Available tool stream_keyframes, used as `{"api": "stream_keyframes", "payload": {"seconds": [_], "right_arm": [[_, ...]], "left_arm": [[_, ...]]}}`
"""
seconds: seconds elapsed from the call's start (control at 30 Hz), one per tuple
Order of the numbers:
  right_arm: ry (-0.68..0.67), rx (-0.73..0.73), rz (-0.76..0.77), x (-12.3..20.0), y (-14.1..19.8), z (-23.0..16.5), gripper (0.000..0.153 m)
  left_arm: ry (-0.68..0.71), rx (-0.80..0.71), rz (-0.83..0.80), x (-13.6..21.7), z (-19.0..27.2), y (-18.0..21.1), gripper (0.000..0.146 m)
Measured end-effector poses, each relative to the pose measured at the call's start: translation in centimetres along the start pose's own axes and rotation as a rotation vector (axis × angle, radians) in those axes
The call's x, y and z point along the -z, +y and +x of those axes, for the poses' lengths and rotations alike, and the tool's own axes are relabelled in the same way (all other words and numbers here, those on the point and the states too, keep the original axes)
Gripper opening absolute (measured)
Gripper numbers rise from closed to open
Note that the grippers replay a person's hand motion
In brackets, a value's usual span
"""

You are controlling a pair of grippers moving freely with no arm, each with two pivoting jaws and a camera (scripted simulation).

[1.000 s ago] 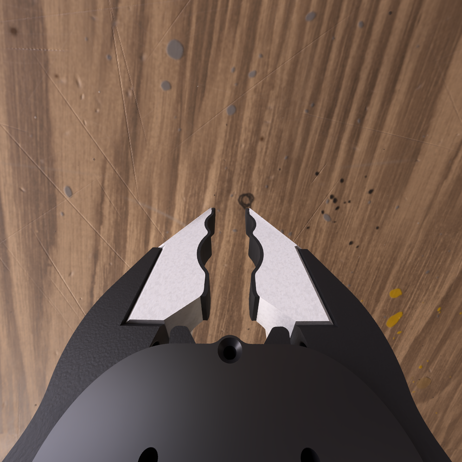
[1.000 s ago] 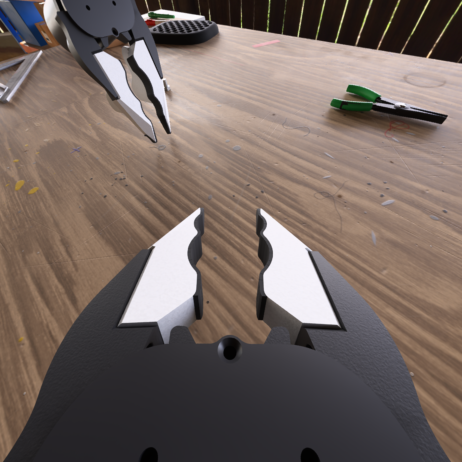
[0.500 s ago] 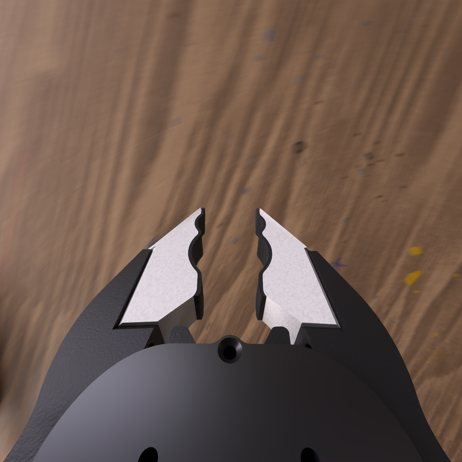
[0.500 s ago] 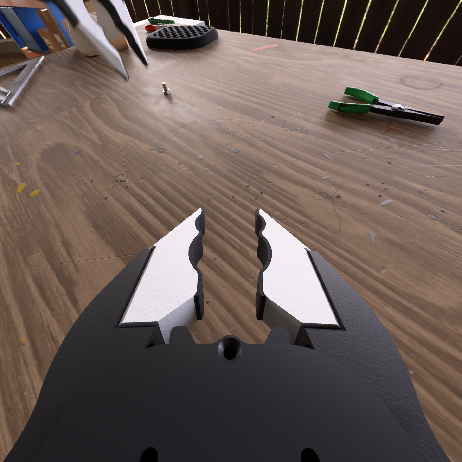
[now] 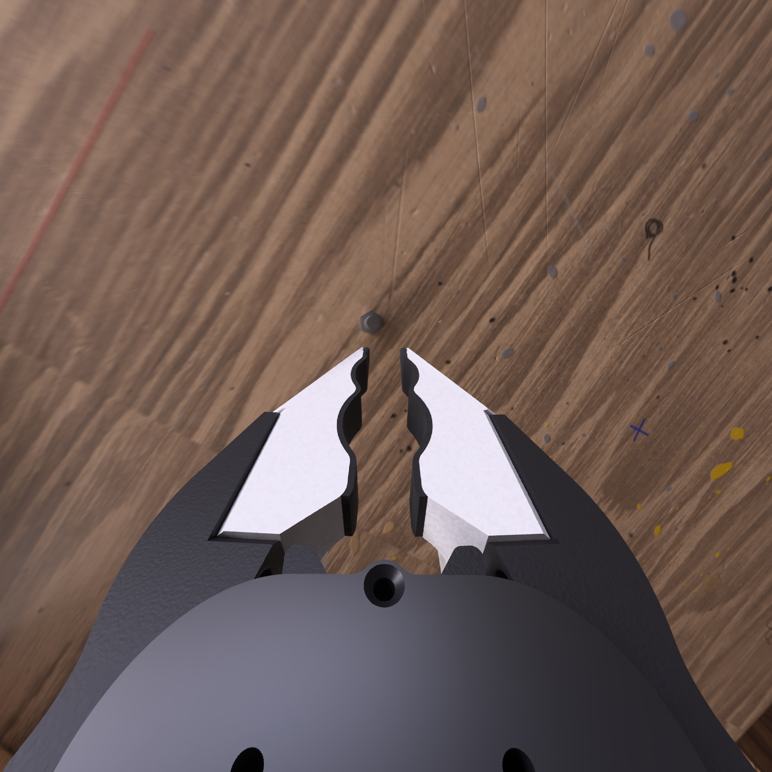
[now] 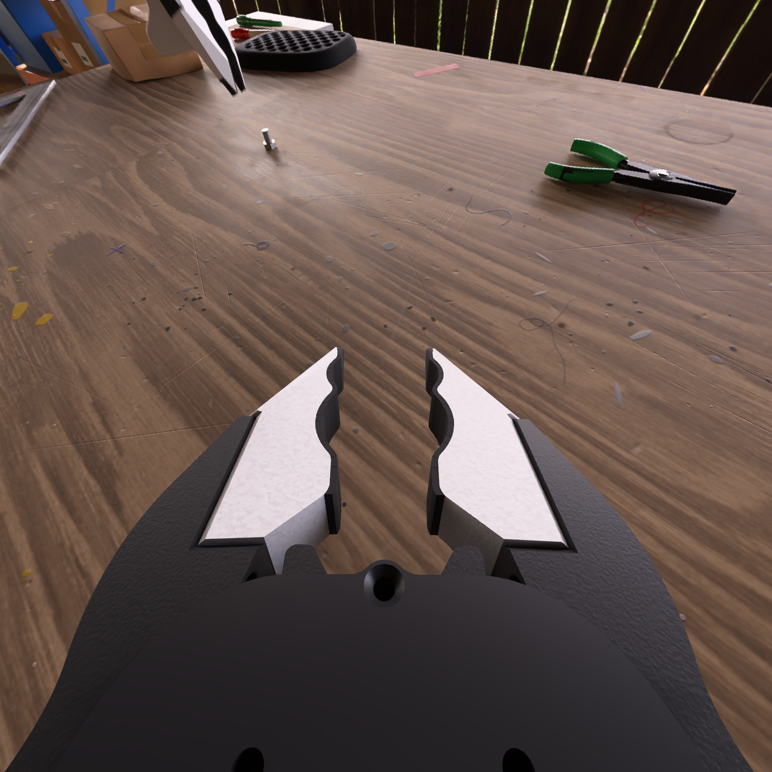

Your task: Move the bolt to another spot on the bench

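Note:
The bolt (image 6: 268,140) is small and grey and stands head down on the wooden bench (image 6: 417,271), far left of centre in the right wrist view. In the left wrist view I see the bolt (image 5: 371,322) from above, just beyond my fingertips. My left gripper (image 5: 384,355) hovers above it, empty, with only a narrow gap between the jaws. The left gripper's tips (image 6: 234,85) also show in the right wrist view, above and behind the bolt. My right gripper (image 6: 384,367) is open and empty, low over the near part of the bench.
Green-handled pliers (image 6: 626,171) lie at the right. A black perforated pad (image 6: 296,48), a cardboard box (image 6: 138,54) and a metal square (image 6: 25,113) sit at the back left. A pink strip (image 6: 436,69) lies near the dark slatted fence behind the bench.
My left gripper rose from near the bench and swung back and left, so it now looks down on the bolt. Its jaws widened, then narrowed again. The right gripper stayed put.

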State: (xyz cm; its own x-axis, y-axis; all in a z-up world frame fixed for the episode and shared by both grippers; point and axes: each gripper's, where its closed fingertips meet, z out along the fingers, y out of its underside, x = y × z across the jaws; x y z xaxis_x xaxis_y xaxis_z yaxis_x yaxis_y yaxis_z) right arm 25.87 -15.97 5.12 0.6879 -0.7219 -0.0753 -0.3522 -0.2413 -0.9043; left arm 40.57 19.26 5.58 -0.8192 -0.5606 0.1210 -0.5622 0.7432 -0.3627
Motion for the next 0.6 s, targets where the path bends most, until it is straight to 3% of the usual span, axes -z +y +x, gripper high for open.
{"api": "stream_keyframes", "payload": {"seconds": [0.3,0.37,0.6], "right_arm": [[-0.006,0.002,0.006,0.1,0.0,-0.1,0.039],[-0.008,0.002,0.005,0.1,0.0,-0.1,0.039],[-0.009,0.001,0.004,0.1,0.0,-0.2,0.039]], "left_arm": [[-0.01,0.055,-0.117,-4.2,-0.7,0.6,0.014],[0.016,0.059,-0.094,-4.5,-0.4,0.4,0.008],[0.019,0.054,-0.102,-4.5,0.0,0.5,0.008]]}}
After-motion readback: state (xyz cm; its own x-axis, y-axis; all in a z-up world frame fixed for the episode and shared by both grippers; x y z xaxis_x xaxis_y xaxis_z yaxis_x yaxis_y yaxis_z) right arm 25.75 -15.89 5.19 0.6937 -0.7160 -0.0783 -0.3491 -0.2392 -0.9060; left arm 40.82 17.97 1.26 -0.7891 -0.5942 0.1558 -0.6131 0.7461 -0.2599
